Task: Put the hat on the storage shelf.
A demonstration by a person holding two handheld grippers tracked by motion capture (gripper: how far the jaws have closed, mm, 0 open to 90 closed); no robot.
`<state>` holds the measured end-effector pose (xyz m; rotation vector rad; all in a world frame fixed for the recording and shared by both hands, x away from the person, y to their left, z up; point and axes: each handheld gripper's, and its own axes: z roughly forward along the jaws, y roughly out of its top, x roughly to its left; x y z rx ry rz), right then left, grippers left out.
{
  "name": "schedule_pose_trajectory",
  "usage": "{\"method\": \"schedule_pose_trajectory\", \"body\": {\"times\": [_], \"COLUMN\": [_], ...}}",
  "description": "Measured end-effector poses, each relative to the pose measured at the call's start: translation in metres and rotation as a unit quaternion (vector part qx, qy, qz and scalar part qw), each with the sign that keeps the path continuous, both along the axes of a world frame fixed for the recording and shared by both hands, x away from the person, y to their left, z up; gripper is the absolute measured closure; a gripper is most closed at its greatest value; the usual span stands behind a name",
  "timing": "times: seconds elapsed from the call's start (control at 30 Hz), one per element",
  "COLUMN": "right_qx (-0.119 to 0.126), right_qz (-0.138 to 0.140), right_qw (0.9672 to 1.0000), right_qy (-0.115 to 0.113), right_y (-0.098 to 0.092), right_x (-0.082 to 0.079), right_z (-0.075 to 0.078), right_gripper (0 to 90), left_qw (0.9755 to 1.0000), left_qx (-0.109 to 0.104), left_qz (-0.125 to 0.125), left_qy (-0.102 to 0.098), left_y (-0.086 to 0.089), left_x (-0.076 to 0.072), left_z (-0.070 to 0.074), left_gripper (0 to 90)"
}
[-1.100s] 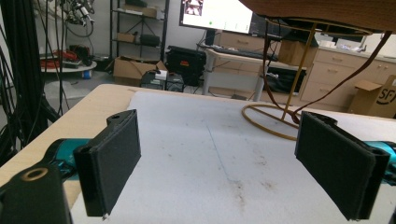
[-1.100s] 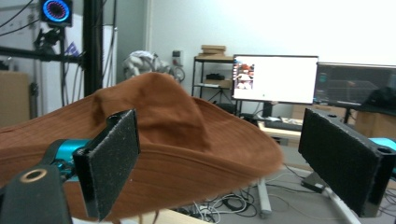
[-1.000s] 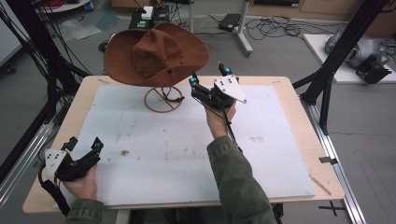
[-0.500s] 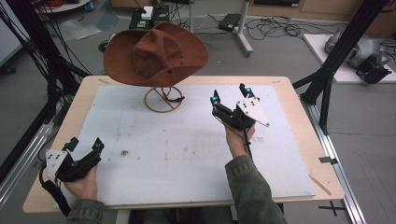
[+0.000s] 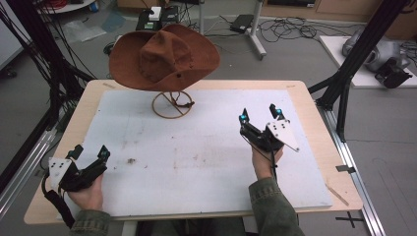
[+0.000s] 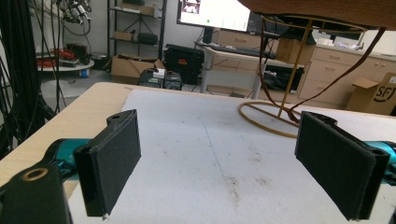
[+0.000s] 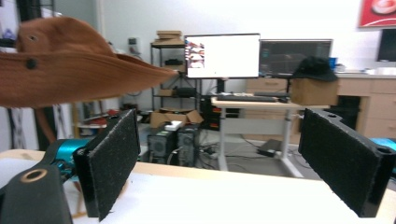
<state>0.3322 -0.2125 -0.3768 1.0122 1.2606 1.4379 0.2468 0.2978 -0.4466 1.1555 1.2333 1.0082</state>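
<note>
Right now your right gripper point(image 5: 259, 116) hangs above the white mat point(image 5: 206, 147) with its jaws spread wide and nothing between them, well apart from the brown hat point(image 5: 164, 56), which sits on its wire stand point(image 5: 172, 104) at the far side of the table point(image 5: 314, 105). Your left gripper point(image 5: 91, 152) rests low at the near left corner, jaws likewise apart and empty.

Judging by that, the hat looks settled and both tools look clear of it. If you go back to straighten it, come in level with the brim rather than from above; in the right gripper view the brim point(image 7: 93, 70) juts out at jaw height, so a pinch on its edge should be easy. Close gently, since felt like that probably creases. Mind the hanging cord point(image 6: 327, 79) in the left gripper view: it loops near the stand's ring and could snag a jaw and tip the stand.
</note>
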Motion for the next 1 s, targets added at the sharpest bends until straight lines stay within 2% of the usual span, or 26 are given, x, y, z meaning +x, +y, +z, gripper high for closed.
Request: {"method": "schedule_pose_trajectory", "body": {"times": [0.03,0.1,0.17,0.37,0.47,0.67,0.8,1.0], "right_qx": [-0.002,-0.004,0.001,0.005,0.008,0.011,0.002,0.019], "right_qz": [-0.014,-0.023,-0.032,-0.055,-0.063,-0.066,-0.065,-0.069], "right_qw": [0.9999,0.9997,0.9993,0.9983,0.9975,0.9967,0.9962,0.9948], "right_qy": [0.005,0.007,0.020,0.021,0.029,0.046,0.057,0.073], "right_y": [-0.010,-0.018,-0.026,-0.050,-0.061,-0.080,-0.091,-0.097], "right_x": [-0.004,-0.008,-0.011,-0.021,-0.027,-0.037,-0.044,-0.046], "right_z": [-0.006,-0.010,-0.013,-0.024,-0.031,-0.044,-0.049,-0.055], "right_gripper": [12.0,12.1,12.0,12.3,12.3,12.2,12.3,12.2], "left_qw": [1.0000,1.0000,1.0000,1.0000,1.0000,1.0000,1.0000,1.0000], "left_qx": [0.001,0.001,0.001,0.003,0.003,0.004,0.003,0.003], "left_qz": [0.000,0.000,0.001,0.001,0.001,0.000,0.001,0.000], "left_qy": [0.000,0.000,-0.001,0.001,0.001,0.002,0.000,0.000], "left_y": [0.000,0.000,0.000,0.000,0.000,-0.001,-0.001,-0.002], "left_x": [0.000,0.000,0.000,-0.001,-0.001,-0.002,-0.003,-0.004], "left_z": [0.000,0.000,0.000,0.000,0.000,0.001,0.001,0.001], "left_gripper": [14.5,14.5,14.5,14.5,14.5,14.5,14.4,14.5]}}
